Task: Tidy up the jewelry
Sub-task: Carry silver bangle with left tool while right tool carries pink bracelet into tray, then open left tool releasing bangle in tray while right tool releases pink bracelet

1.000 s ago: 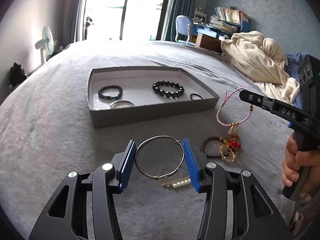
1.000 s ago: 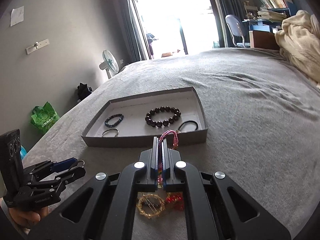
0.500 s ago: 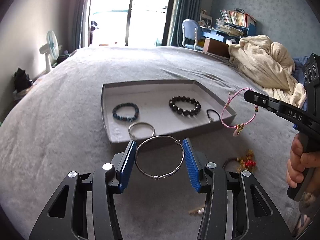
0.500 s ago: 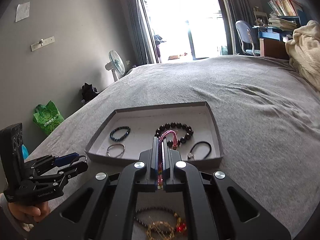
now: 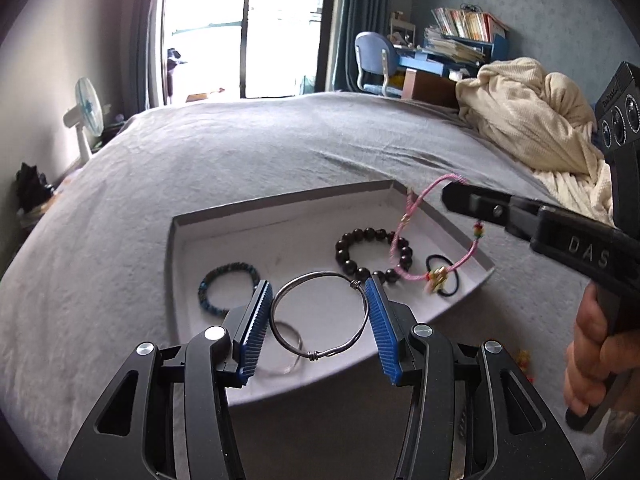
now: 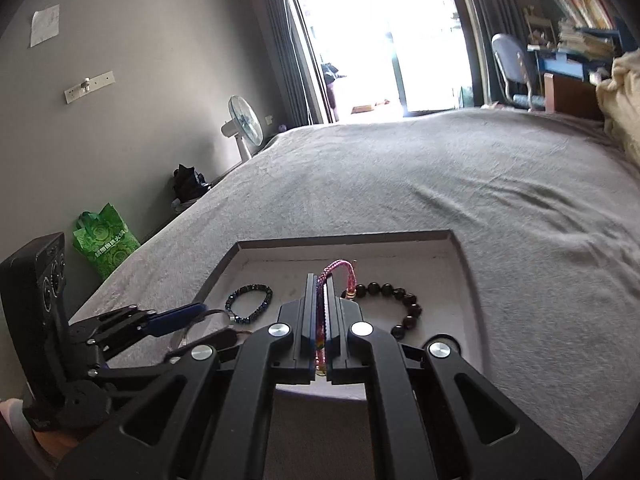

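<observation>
My left gripper (image 5: 318,322) is shut on a silver wire bangle (image 5: 320,314), its blue pads pressing the ring's sides above the grey tray (image 5: 280,208). My right gripper (image 6: 319,322) is shut on a pink cord bracelet (image 6: 340,270), which dangles over the tray's right part as a loop with a gold charm (image 5: 438,278). Inside the tray lie a dark bead bracelet (image 5: 360,240), a blue-black bead bracelet (image 5: 228,276), a thin silver ring (image 5: 290,350) and a black hair tie (image 5: 444,276). In the right wrist view the left gripper (image 6: 188,322) shows at the left.
The tray rests on a grey bedspread (image 5: 240,152). A cream blanket (image 5: 532,120) is heaped at the far right. Loose red and gold jewelry (image 5: 524,360) lies on the bed below the right gripper. A fan (image 6: 242,124) and a green bag (image 6: 106,238) stand beside the bed.
Both grippers have moved forward from the loose jewelry pile to above the tray, each still holding its bracelet. The tray now looks larger and closer in both views.
</observation>
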Tool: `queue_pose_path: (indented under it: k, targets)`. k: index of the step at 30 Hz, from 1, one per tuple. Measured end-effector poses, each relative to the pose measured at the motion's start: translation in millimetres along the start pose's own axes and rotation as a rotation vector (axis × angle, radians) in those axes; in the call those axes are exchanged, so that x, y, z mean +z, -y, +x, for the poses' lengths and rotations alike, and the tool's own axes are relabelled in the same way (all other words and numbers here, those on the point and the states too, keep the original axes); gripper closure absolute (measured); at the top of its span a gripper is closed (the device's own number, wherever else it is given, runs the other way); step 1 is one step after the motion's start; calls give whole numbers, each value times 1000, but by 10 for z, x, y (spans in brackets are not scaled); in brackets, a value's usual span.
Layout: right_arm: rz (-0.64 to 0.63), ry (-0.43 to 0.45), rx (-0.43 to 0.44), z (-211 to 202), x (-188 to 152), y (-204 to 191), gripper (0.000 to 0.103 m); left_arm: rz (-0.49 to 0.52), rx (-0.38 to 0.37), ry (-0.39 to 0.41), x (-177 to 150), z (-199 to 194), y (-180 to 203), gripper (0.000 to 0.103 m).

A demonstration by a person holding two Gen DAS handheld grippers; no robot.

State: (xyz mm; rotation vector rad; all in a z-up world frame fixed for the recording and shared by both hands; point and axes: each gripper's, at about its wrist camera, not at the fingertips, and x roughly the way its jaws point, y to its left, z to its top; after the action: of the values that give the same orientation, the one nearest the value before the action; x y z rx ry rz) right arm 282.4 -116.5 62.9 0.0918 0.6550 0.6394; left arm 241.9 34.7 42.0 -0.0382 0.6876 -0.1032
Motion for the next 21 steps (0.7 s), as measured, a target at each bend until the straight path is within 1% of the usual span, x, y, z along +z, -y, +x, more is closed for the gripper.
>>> queue_pose_path:
  k: [5, 9, 13, 19, 20, 21]
  targets:
    - [66, -58, 37, 259, -61, 138, 100, -11, 2, -49, 0, 247, 13, 53]
    - [85, -96, 30, 370, -146, 229, 100, -10, 5, -80, -40, 373, 10, 53]
    - [91, -130, 8, 415, -229, 309, 100, 3, -1, -101, -84, 451, 31, 53]
    - [82, -175, -48, 471, -334, 432, 100, 32, 2, -131, -110, 562, 90, 53]
    - [78, -178, -64, 471, -347, 453, 100, 34, 3, -132, -111, 568, 95, 53]
    - [78, -184, -80, 471, -356, 466, 97, 36, 9, -129, -112, 566, 100, 53]
